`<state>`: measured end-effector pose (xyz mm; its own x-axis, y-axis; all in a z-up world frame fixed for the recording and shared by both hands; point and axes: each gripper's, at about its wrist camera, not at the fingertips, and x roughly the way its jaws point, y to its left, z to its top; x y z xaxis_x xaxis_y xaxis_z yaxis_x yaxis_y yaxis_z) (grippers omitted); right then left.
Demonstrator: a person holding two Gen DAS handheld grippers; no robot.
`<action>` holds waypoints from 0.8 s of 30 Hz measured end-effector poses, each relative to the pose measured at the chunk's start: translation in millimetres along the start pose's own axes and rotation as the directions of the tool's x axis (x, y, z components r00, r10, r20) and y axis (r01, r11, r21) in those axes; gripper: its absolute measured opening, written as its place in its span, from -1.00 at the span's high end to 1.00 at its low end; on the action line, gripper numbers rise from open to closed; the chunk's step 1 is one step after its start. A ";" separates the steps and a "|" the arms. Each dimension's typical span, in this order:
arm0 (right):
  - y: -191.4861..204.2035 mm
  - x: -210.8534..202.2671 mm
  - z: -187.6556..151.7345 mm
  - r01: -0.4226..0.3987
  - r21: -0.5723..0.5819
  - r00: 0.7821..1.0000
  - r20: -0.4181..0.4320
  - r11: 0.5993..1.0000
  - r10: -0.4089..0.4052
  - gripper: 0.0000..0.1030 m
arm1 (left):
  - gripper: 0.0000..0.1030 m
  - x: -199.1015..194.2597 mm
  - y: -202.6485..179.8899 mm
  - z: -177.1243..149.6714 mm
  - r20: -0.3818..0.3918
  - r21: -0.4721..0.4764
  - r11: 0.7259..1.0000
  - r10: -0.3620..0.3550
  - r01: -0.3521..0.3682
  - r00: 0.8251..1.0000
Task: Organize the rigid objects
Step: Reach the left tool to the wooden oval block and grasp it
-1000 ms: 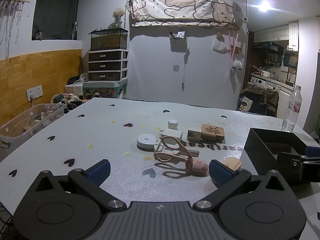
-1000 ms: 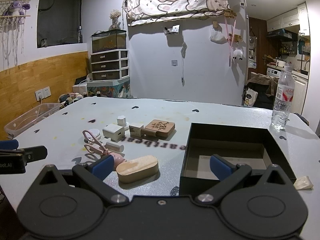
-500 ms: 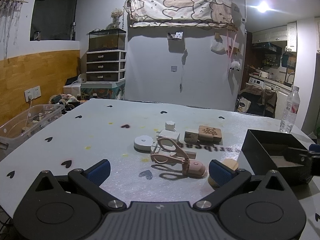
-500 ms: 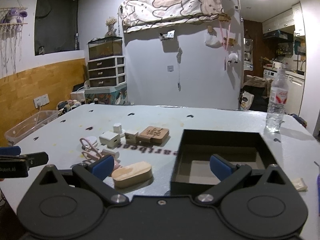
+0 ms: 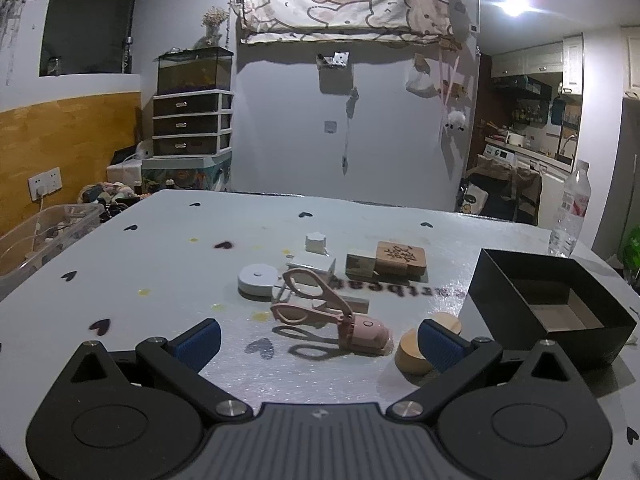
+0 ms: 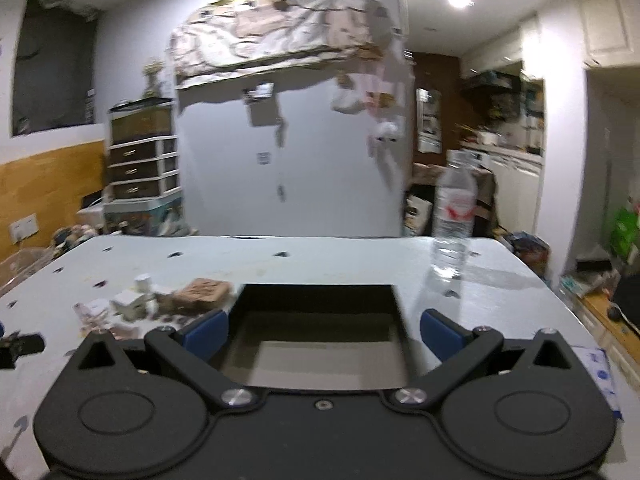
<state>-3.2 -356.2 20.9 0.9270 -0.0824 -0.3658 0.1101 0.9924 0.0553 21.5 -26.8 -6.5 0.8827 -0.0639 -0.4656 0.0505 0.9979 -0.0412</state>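
A cluster of small objects lies mid-table: a pink eyelash curler (image 5: 332, 316), a round white case (image 5: 258, 278), white blocks (image 5: 314, 264), a wooden coaster box (image 5: 400, 258) and an oval wooden piece (image 5: 416, 354). An open black box (image 5: 548, 304) stands to their right and shows empty. My left gripper (image 5: 318, 344) is open and empty, just short of the curler. My right gripper (image 6: 320, 334) is open and empty, right above the black box (image 6: 320, 344). The right wrist view is blurred.
A clear water bottle (image 6: 454, 216) stands at the table's far right, also in the left wrist view (image 5: 570, 210). A clear plastic bin (image 5: 44, 236) sits off the table's left edge. A white packet (image 6: 596, 376) lies near the right edge.
My right gripper has swung right and centred over the black box, leaving the left wrist view. My left gripper has hardly moved.
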 end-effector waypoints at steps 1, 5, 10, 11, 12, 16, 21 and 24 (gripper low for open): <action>-8.5 3.2 -0.5 0.019 0.016 1.000 -0.004 1.000 -0.019 -1.00 | -1.00 4.4 -2.3 -0.6 -0.006 0.003 1.000 -0.004 0.004 1.000; -39.9 22.3 -1.7 0.077 0.070 0.997 -0.016 0.995 -0.076 -1.00 | -1.00 16.8 -7.2 -3.0 -0.016 0.009 1.000 -0.019 0.019 1.000; -62.3 55.2 -2.7 0.064 0.088 0.994 -0.098 0.994 -0.055 -1.00 | -1.00 33.9 -12.9 -6.1 -0.029 0.004 1.000 -0.031 0.031 0.999; -65.7 63.9 -2.8 0.054 0.100 0.992 -0.123 0.994 -0.041 -0.98 | -1.00 37.3 -14.1 -6.4 -0.038 0.007 0.999 -0.034 0.035 0.999; -68.6 69.8 -2.8 0.039 0.109 0.989 -0.145 0.993 -0.023 -0.88 | -1.00 41.5 -15.7 -5.9 -0.053 0.011 0.999 -0.043 0.043 0.998; -76.6 103.2 -1.5 -0.005 0.151 0.966 -0.255 0.989 0.043 -0.10 | -1.00 57.1 -21.4 -5.0 -0.101 -0.001 0.997 -0.073 0.073 0.992; -73.9 124.7 -1.7 -0.031 0.122 0.945 -0.319 0.992 0.069 0.25 | -1.00 72.3 -30.0 -2.1 -0.127 0.000 0.991 -0.133 0.134 0.983; -70.9 131.3 0.6 -0.047 0.108 0.941 -0.329 0.993 0.080 0.29 | -0.93 81.9 -37.1 0.8 -0.139 0.012 0.982 -0.185 0.189 0.973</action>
<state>111.0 -437.4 -30.5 0.7634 0.0322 -0.6451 0.1041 0.9796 0.1721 92.2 -69.0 -42.4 0.7847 -0.2488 -0.5678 0.2220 0.9680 -0.1174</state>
